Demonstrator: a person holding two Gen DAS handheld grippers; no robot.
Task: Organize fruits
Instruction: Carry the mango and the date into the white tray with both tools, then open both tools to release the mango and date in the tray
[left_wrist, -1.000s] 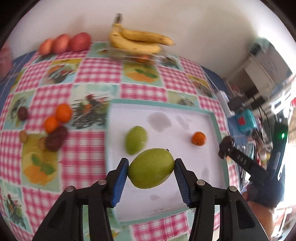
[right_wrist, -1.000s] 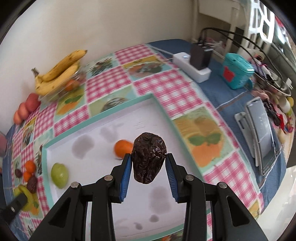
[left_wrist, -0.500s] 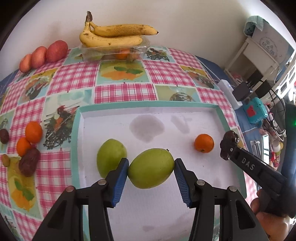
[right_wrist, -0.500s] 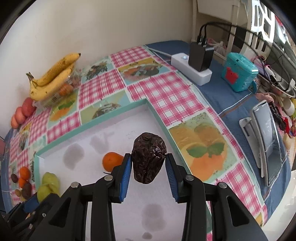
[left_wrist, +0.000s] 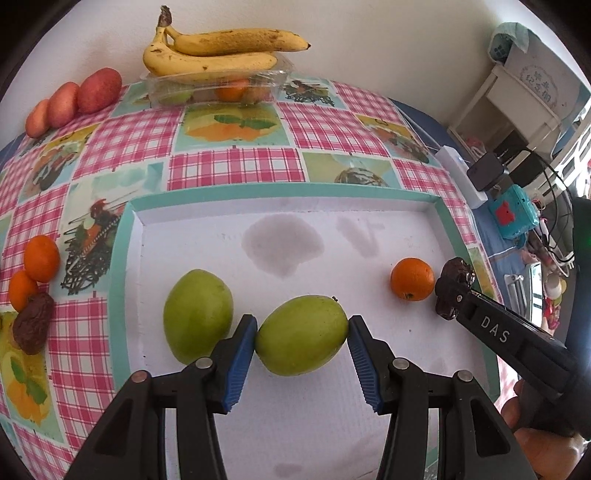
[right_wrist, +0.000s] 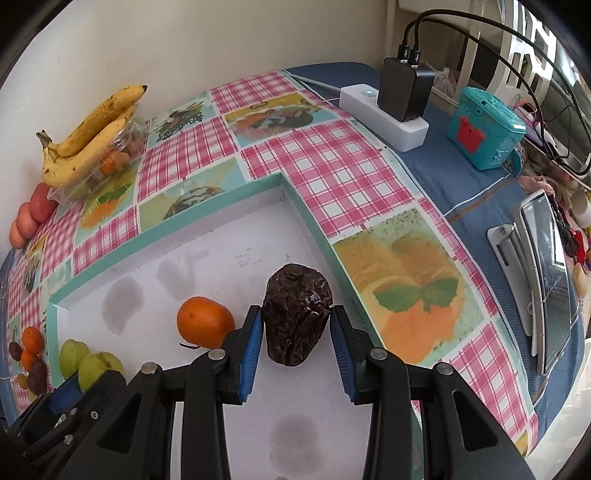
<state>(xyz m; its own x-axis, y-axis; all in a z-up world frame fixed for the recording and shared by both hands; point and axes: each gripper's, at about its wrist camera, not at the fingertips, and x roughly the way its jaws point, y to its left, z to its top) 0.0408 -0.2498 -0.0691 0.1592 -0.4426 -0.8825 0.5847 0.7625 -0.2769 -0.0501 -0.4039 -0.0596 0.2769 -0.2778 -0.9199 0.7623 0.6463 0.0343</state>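
Two fruits in hand: my left gripper (left_wrist: 302, 334) is clamped on a smooth green oval fruit (left_wrist: 301, 335), long axis lying across the jaws, and my right gripper (right_wrist: 297, 325) pinches a wrinkled dark brown date-like fruit (right_wrist: 297, 318) w/ its long axis along the fingers. Key relation: the held green one sits just right of the second green fruit (left_wrist: 197, 320) already in the white tray w/ teal rim (left_wrist: 122, 258), so I judge the drop spot is straight below, beside its twin. The dark fruit hangs just right of the small orange citrus (right_wrist: 205, 322), near the tray's right wall. Tray floor is flat, stained, plenty of bare room btwn the pairs. Checked pink fruit-print tablecloth (left_wrist: 236, 168) around; yellow bananas (left_wrist: 218, 51) at back wall.
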